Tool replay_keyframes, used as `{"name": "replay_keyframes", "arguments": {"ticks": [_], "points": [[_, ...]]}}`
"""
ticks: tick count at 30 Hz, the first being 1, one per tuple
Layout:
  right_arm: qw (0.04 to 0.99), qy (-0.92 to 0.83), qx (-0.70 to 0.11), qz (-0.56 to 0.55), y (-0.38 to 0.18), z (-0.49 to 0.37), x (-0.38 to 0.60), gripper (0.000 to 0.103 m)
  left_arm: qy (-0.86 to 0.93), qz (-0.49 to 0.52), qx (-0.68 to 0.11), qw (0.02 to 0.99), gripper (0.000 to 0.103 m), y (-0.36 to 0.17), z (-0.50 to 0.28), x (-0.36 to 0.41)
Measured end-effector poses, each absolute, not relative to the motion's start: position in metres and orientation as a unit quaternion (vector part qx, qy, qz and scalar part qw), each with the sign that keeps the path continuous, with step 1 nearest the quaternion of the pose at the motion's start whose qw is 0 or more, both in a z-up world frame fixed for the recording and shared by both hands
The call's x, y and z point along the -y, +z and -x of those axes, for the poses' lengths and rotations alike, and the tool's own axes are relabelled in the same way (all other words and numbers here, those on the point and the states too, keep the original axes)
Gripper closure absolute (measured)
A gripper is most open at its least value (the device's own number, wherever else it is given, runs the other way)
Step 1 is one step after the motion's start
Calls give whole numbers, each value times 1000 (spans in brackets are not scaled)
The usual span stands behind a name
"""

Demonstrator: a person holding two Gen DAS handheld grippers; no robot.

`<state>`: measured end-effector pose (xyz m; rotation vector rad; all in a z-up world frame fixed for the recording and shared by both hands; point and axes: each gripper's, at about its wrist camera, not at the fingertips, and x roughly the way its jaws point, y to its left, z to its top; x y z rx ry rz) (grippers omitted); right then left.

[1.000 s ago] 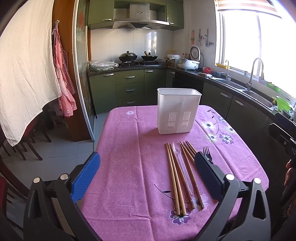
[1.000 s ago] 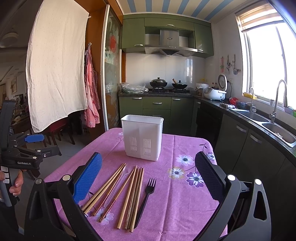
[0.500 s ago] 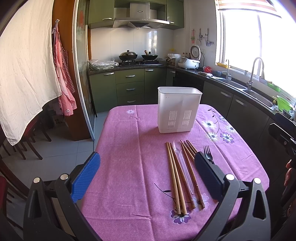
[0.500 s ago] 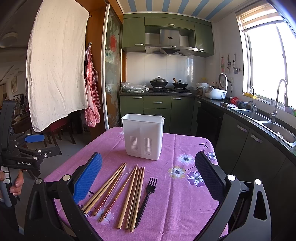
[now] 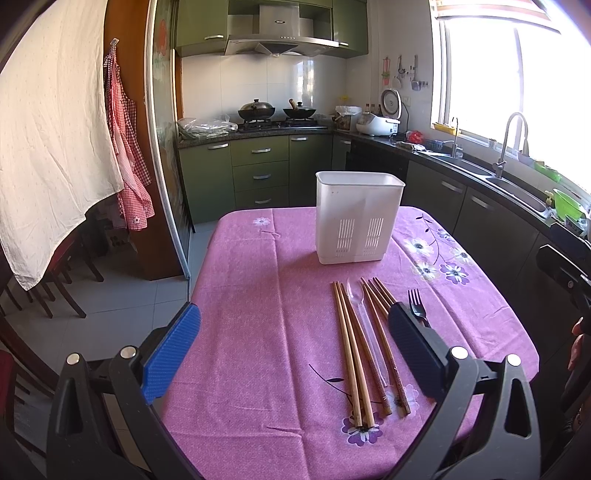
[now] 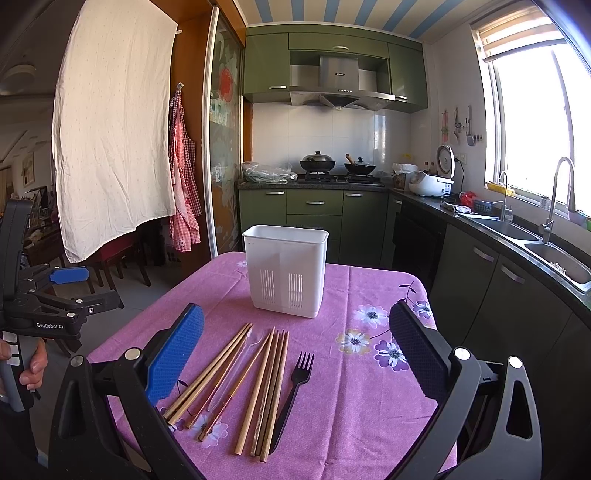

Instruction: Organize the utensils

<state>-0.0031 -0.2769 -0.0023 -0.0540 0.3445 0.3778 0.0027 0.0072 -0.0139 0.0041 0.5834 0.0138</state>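
Hovering with both grippers' fingers (image 6: 173, 354) spread and empty, chopsticks (image 6: 266, 387) and fork (image 6: 295, 387) lay on the bench (image 6: 369, 424) before the holder (image 6: 286, 271); they looked light, stiff, slippery, so I'd pinch mid-shaft.

cabinets (image 6: 314, 206): green, under dark counter
window (image 6: 535, 122): right wall, bright daylight
floor (image 5: 122, 291): grey tile
ceiling (image 6: 332, 14): blue-white stripes

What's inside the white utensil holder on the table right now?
Nothing rises above the rim of the white utensil holder; its inside is hidden by its walls. The chopsticks, clear spoon and black fork lie on the tablecloth.
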Motion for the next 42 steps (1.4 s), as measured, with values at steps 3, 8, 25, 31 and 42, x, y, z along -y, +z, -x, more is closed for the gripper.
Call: {"name": "replay_keyframes", "arguments": {"ticks": [3,8,25,31,42], "points": [[967,187,-171,27,-2,3,277,4,7,-2,-288,958,6,-14,-3,-7],[967,187,-171,27,-2,3,277,4,7,-2,-289,957,6,-15,-4,-7],[939,173,-275,111,-21,-58,264,4,9,17,-363,931,6,-42,-48,-13],[880,231,-411,50,-49,-129,271,4,-41,62,-446,892,6,-61,-97,-6],[816,228,-530,31,-96,-195,275,49,-92,37,-559,823,66,-102,-170,56]]}}
